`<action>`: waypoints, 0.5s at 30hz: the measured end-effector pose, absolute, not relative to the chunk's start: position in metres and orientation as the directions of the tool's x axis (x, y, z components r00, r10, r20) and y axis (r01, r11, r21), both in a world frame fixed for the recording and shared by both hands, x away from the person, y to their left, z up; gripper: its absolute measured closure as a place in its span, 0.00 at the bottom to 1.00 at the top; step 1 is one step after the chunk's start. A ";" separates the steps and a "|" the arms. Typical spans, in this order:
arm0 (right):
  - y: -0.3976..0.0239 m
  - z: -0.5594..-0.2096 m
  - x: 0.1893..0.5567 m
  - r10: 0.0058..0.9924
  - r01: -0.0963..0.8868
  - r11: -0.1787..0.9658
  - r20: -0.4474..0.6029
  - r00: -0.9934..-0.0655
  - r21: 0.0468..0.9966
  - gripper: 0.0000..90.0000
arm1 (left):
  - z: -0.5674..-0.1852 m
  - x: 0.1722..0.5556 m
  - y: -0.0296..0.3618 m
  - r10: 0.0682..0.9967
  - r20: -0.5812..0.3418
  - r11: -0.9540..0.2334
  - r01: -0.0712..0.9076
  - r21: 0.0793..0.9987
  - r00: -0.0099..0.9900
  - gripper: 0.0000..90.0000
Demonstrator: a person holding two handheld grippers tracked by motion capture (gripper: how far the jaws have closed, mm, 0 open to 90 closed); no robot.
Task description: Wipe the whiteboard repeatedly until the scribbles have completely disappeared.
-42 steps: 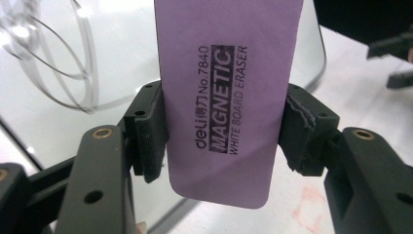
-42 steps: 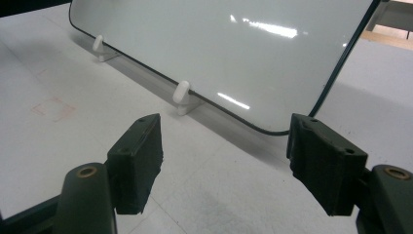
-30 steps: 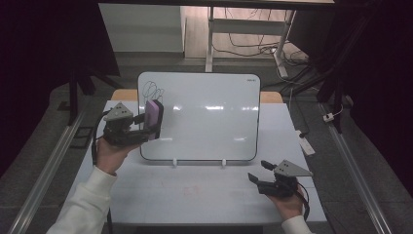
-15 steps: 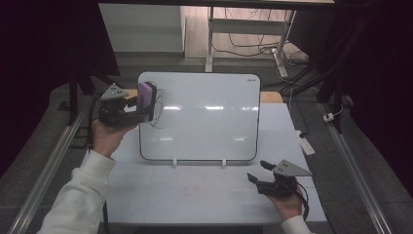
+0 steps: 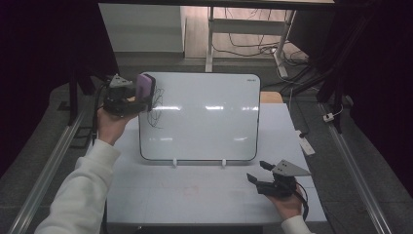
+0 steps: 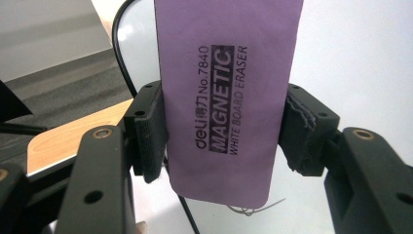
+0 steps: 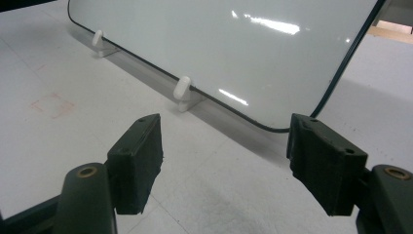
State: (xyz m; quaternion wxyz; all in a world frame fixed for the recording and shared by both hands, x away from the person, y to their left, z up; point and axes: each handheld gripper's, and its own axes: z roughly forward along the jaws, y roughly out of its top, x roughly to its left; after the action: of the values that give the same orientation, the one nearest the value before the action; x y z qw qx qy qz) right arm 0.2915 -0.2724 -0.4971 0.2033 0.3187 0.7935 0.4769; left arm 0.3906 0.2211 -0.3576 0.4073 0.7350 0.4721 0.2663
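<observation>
Left gripper (image 5: 141, 97) clamps a purple eraser (image 5: 145, 86) at the whiteboard's (image 5: 204, 122) scribbled upper-left corner; right gripper (image 5: 260, 171) rests on the table (image 5: 214, 195), jaws apart, empty

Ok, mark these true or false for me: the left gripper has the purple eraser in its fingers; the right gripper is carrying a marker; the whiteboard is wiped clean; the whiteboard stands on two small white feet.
1. The left gripper holds the purple eraser in its fingers. True.
2. The right gripper carries a marker. False: its fingers stand apart with nothing between them, low over the table.
3. The whiteboard is wiped clean. False: a black scribble remains near its left edge, beside the eraser.
4. The whiteboard stands on two small white feet. True: both show along its lower edge.
</observation>
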 end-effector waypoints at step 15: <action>-0.272 -0.499 0.292 0.694 0.315 0.343 -0.013 -0.720 0.885 0.32 | -0.363 0.408 0.217 0.916 -0.005 -0.213 0.497 0.841 0.401 0.45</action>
State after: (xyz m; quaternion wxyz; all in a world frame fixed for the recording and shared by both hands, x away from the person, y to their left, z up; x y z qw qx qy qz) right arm 0.2919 -0.2718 -0.4988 0.1983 0.3171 0.7952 0.4773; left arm 0.4083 0.2175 -0.3631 0.4025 0.7338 0.4813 0.2605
